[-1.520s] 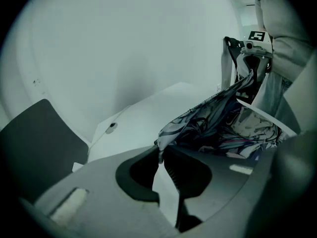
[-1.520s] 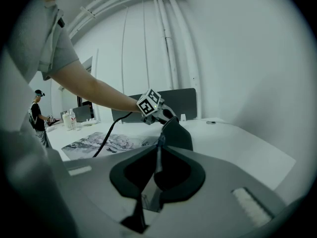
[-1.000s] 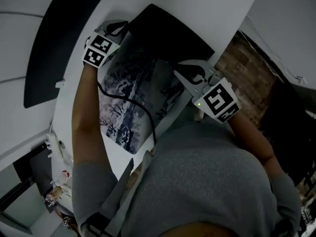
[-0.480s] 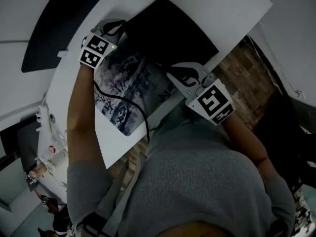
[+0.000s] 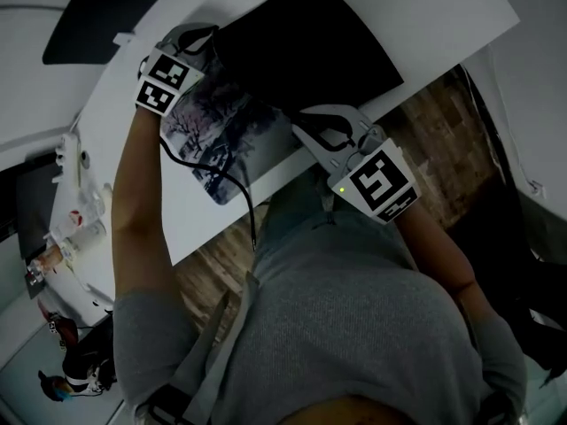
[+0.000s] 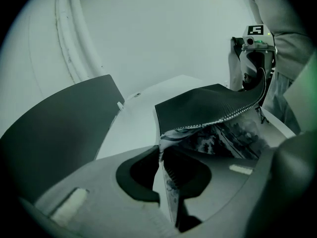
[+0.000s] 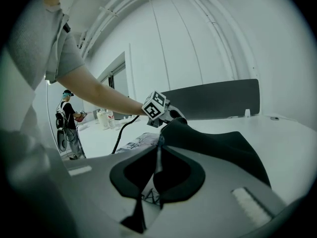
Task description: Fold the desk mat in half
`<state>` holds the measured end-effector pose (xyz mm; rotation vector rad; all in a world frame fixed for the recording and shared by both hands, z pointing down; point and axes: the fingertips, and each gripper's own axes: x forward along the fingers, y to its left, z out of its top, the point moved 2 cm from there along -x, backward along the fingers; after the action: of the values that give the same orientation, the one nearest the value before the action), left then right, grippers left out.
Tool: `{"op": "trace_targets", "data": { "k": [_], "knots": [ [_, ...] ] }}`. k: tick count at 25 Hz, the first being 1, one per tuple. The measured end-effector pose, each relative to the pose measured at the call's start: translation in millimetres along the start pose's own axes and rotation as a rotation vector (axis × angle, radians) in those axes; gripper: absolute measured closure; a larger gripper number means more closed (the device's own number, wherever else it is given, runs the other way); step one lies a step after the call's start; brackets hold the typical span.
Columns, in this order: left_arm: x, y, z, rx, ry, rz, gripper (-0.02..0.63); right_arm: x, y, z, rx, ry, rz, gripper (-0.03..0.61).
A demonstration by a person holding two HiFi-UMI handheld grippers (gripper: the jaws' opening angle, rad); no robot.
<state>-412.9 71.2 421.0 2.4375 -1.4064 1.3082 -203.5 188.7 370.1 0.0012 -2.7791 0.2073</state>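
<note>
The desk mat lies on the white table [image 5: 434, 20], partly turned over. Its printed tree side [image 5: 221, 131] faces up near me, and its black underside [image 5: 301, 51] arches over the far part. My left gripper [image 5: 205, 50] is shut on one lifted corner of the mat, at the left of the head view. My right gripper [image 5: 308, 124] is shut on the other corner. In the left gripper view the mat's thin edge [image 6: 164, 162] runs between the closed jaws, and the black underside [image 6: 208, 108] curves away towards the right gripper [image 6: 253, 53]. In the right gripper view the mat's edge [image 7: 158, 157] is pinched too.
A dark divider panel [image 5: 97, 16] stands along the table's far left edge. A black cable [image 5: 237, 193] trails from the left gripper across the mat. Brick-pattern floor [image 5: 434, 140] shows past the table's near edge. Bottles [image 7: 104, 118] and a person [image 7: 67, 118] are off at the far left.
Both grippers have carried the mat's lifted edge further across the table. The black underside now covers more, and less of the printed side shows.
</note>
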Motion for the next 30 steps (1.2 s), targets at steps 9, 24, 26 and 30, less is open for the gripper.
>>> {"op": "trace_targets", "data": {
  "k": [9,24,26,30],
  "knots": [
    [-43,-4,-53,-0.024,-0.039,0.012,0.583,41,59,-1,-0.034,0.034,-0.014,0.549],
    [-106,-16,-130,-0.03,-0.082,-0.02,0.584,98,141,1,-0.073,0.078,-0.036,0.549],
    [-111,-20,-138,-0.032,-0.082,-0.024,0.584,103,148,-1,-0.072,0.086,-0.03,0.549],
    [-120,-27,-153,-0.043,-0.082,-0.023,0.584,111,164,-6,-0.076,0.1,-0.014,0.549]
  ]
}}
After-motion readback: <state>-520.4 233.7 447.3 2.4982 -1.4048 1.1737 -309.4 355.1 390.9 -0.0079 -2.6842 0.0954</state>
